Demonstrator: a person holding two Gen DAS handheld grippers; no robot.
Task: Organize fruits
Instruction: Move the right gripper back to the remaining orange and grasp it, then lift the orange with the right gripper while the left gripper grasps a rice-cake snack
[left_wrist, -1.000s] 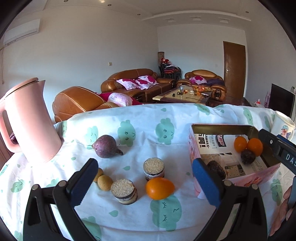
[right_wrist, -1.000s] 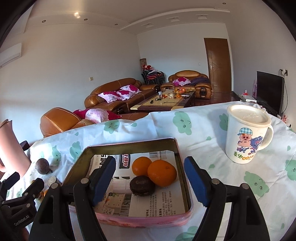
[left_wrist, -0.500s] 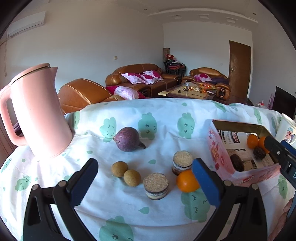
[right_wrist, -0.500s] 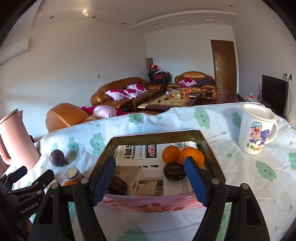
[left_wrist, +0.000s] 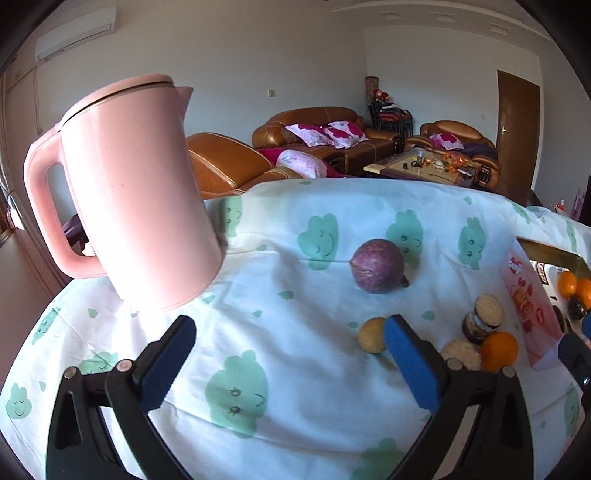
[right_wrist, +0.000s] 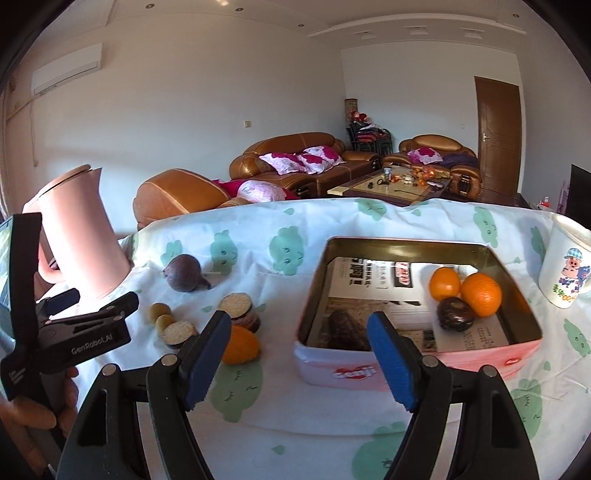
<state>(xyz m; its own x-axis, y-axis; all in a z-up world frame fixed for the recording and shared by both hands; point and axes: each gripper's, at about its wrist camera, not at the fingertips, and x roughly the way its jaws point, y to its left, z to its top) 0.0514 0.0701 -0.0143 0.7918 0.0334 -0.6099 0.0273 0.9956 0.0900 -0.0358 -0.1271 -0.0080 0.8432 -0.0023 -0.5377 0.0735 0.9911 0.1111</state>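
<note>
A pink tin box (right_wrist: 413, 363) lined with newspaper holds two oranges (right_wrist: 480, 290), a dark round fruit (right_wrist: 455, 314) and a dark piece at its near left. On the cloth left of it lie a loose orange (right_wrist: 240, 345), two cut round pieces (right_wrist: 236, 306), two small tan fruits (right_wrist: 159, 312) and a purple fruit (right_wrist: 183, 272). My right gripper (right_wrist: 297, 354) is open and empty, just before the box's near left corner. My left gripper (left_wrist: 290, 360) is open and empty, over bare cloth left of the tan fruit (left_wrist: 371, 334), purple fruit (left_wrist: 376, 266) and orange (left_wrist: 498, 350).
A pink kettle (left_wrist: 136, 192) stands at the table's left, close ahead of the left gripper. A white cartoon mug (right_wrist: 565, 273) stands right of the box. The table has a white cloth with green prints (right_wrist: 288, 251). Sofas and a coffee table are behind.
My left gripper has swung left, so the fruits and box slid to the right of its view and the kettle looms closer. My right gripper has also turned left and backed away from the box.
</note>
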